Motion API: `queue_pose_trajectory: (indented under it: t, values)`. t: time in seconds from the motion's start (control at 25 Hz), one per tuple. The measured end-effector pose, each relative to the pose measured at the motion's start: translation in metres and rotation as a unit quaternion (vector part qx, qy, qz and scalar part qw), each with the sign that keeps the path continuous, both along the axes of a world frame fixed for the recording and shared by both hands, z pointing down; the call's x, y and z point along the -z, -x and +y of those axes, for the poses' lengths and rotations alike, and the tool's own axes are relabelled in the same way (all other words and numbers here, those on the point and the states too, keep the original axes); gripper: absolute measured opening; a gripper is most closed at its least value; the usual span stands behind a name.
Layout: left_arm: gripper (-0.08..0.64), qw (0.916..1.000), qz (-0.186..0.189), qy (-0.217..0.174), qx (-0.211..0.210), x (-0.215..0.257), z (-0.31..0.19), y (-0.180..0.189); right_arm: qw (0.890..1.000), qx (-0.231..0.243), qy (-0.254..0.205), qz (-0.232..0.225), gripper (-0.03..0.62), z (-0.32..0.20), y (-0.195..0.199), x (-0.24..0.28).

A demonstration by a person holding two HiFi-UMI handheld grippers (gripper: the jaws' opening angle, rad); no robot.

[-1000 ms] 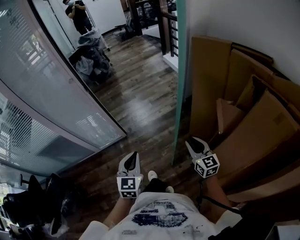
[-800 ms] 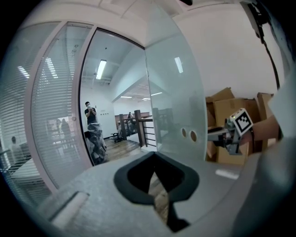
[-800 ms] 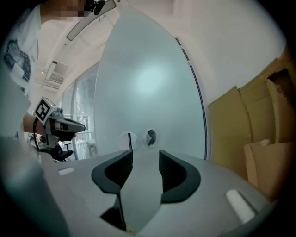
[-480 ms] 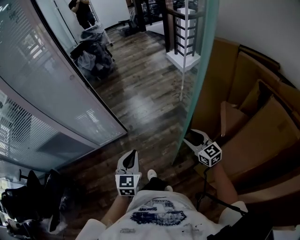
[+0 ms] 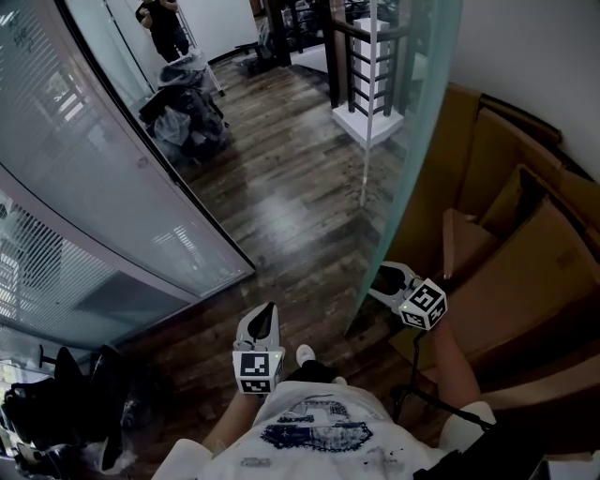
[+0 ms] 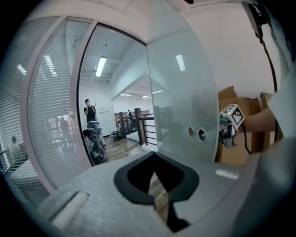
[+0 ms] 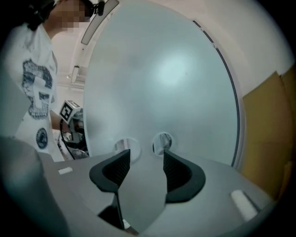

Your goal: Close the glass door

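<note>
The frosted glass door (image 5: 412, 141) stands partly swung out from the wall, and its free edge comes down to the floor just left of my right gripper (image 5: 382, 277). In the right gripper view the door (image 7: 162, 78) fills the picture. My right gripper (image 7: 145, 159) faces its two round holes (image 7: 162, 141); the jaws are opening, with nothing between them. My left gripper (image 5: 264, 321) hangs shut in front of my body, away from the door. From the left gripper (image 6: 155, 172) I see the door (image 6: 182, 102) and the right gripper's marker cube (image 6: 232, 115) beyond it.
Flattened cardboard boxes (image 5: 525, 244) lean on the wall behind the door. A fixed glass partition with blinds (image 5: 94, 187) runs along the left. A person (image 5: 164, 23) stands far down the wooden floor beside a pile of bags (image 5: 187, 103). A dark railing on a white base (image 5: 370, 112) shows through the door.
The door has swung out from edge-on, so its pane now shows much wider. My right gripper has turned toward it and its jaws have opened. The left gripper has barely moved.
</note>
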State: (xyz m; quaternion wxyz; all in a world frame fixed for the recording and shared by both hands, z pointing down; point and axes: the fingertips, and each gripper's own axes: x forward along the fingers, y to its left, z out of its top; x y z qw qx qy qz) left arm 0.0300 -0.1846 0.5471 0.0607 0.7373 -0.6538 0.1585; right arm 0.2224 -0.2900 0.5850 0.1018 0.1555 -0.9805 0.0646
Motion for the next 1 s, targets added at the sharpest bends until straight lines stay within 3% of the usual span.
queue_pose_trajectory:
  t: [0.28,0.36,0.72,1.0]
  values:
    - [0.003,1.0,0.001,-0.002,-0.004,0.0,-0.012,0.006,0.999,0.019,-0.033,0.028,0.235,-0.009,0.03,-0.002]
    - [0.002,1.0,0.003,-0.003,-0.001,-0.002,-0.013,0.011,0.998,0.032,-0.042,0.038,0.173,-0.011,0.04,-0.004]
    - [0.003,0.9995,0.024,0.008,0.02,-0.018,-0.031,0.044,0.998,0.037,-0.034,0.047,0.146,-0.011,0.053,-0.01]
    - [0.003,0.9988,0.044,-0.008,0.02,0.004,-0.064,0.061,0.998,0.038,-0.02,0.05,0.143,-0.011,0.077,-0.008]
